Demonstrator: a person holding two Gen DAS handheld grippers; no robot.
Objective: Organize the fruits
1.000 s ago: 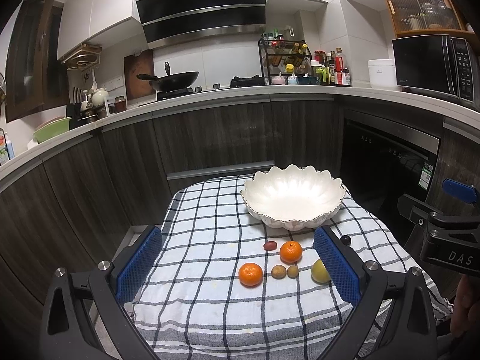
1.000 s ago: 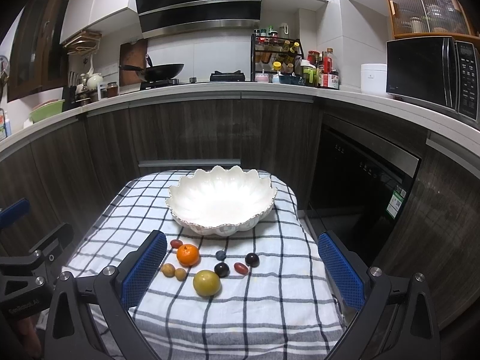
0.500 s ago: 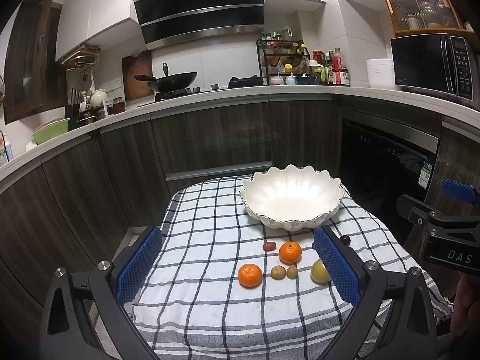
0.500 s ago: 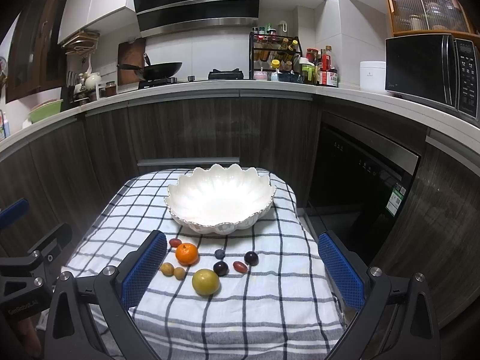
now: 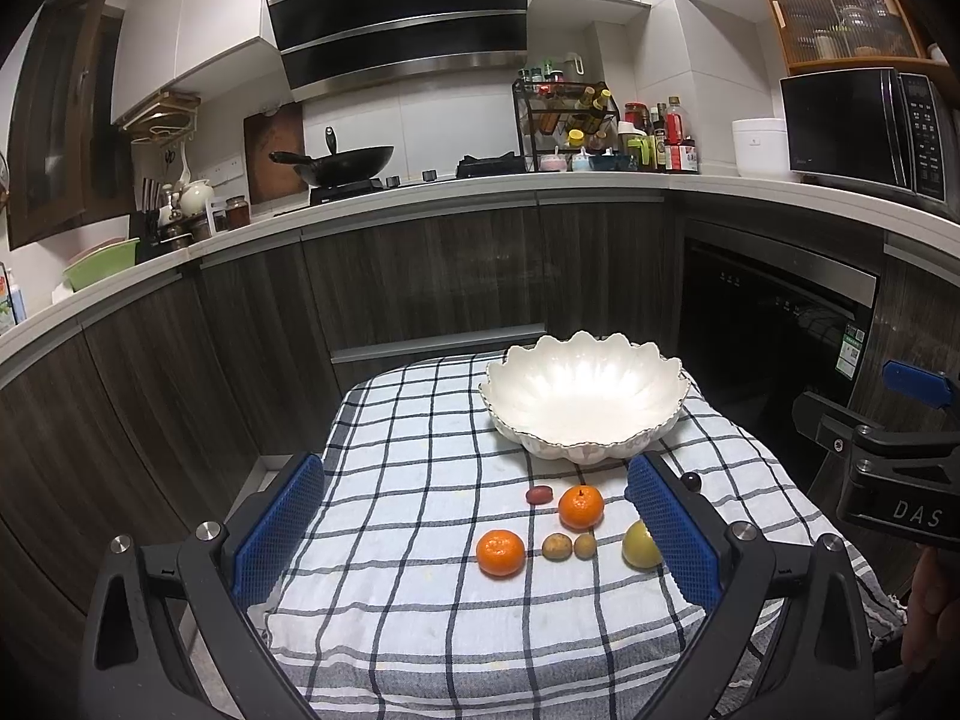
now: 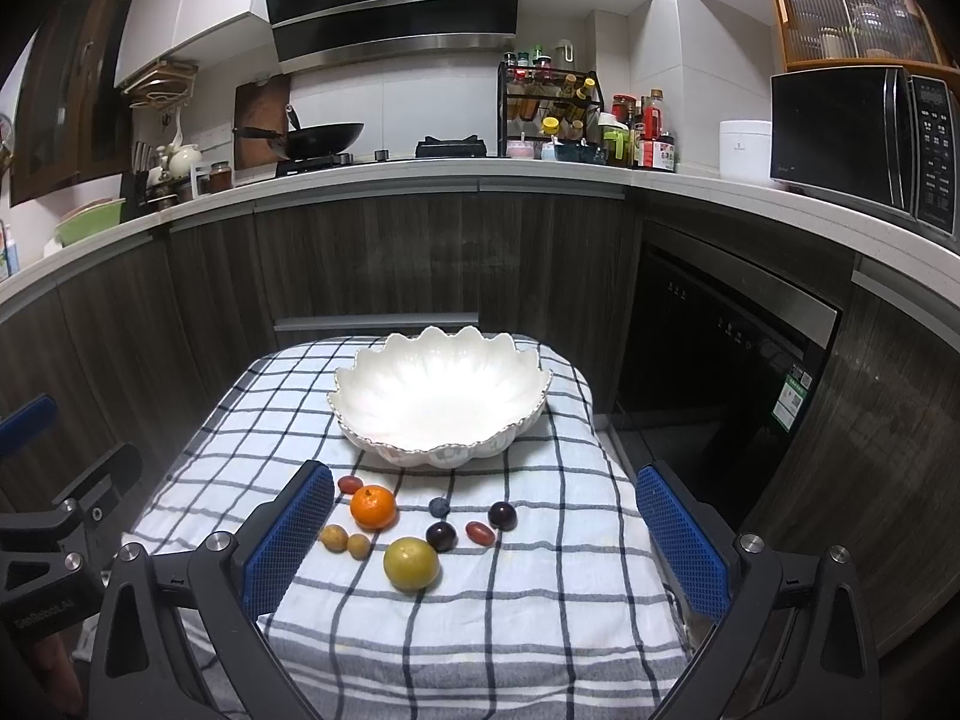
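Observation:
A white scalloped bowl (image 5: 585, 396) (image 6: 441, 399) stands empty on a checked cloth. In front of it lie two mandarins (image 5: 500, 552) (image 5: 581, 506), one of them also in the right wrist view (image 6: 374, 507), a yellow-green fruit (image 5: 639, 545) (image 6: 411, 563), two small tan fruits (image 5: 556, 546) (image 6: 333, 538), red dates (image 5: 538, 494) (image 6: 480, 533) and dark plums (image 6: 441, 535) (image 6: 502, 515). My left gripper (image 5: 474, 525) is open and empty above the fruit. My right gripper (image 6: 483, 531) is open and empty, near the plums.
The checked cloth (image 5: 414, 480) covers a small table with drop-offs on all sides. Dark kitchen cabinets (image 5: 420, 276) stand behind it, a dishwasher (image 6: 720, 348) to the right. The right gripper's body shows in the left wrist view (image 5: 888, 480).
Both grippers have edged slightly forward and down toward the fruit; the right one a little more. Nothing on the cloth has moved.

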